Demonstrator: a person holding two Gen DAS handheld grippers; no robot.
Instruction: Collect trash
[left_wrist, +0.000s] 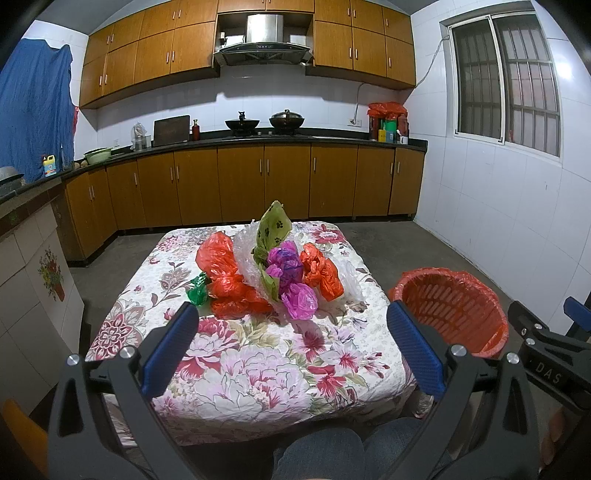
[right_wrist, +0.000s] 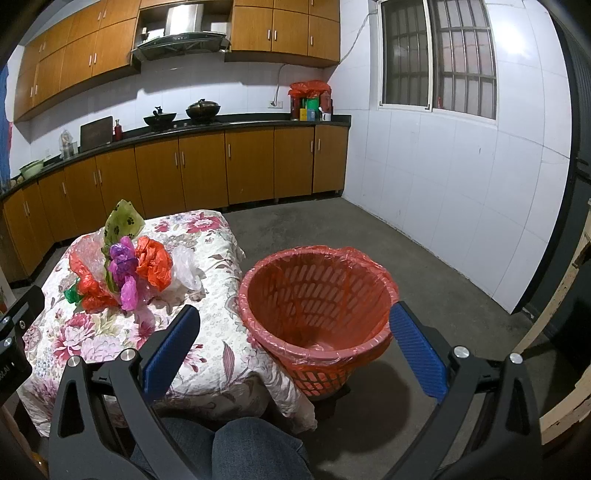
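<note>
A heap of crumpled plastic bags (left_wrist: 273, 277) in red, purple, green and clear lies in the middle of a small table with a floral cloth (left_wrist: 258, 369). The heap also shows in the right wrist view (right_wrist: 125, 269). A red basket with a red liner (right_wrist: 317, 314) stands on the floor right of the table; it looks empty, and it shows in the left wrist view (left_wrist: 454, 310) too. My left gripper (left_wrist: 291, 347) is open and empty above the table's near half. My right gripper (right_wrist: 291, 350) is open and empty over the basket's near rim.
Wooden kitchen cabinets (left_wrist: 240, 184) and a dark counter with pots run along the back wall. A tiled white wall with a barred window (right_wrist: 439, 59) is on the right. Grey concrete floor (right_wrist: 369, 236) surrounds the table. The person's jeans-clad knees (right_wrist: 255, 450) are below the grippers.
</note>
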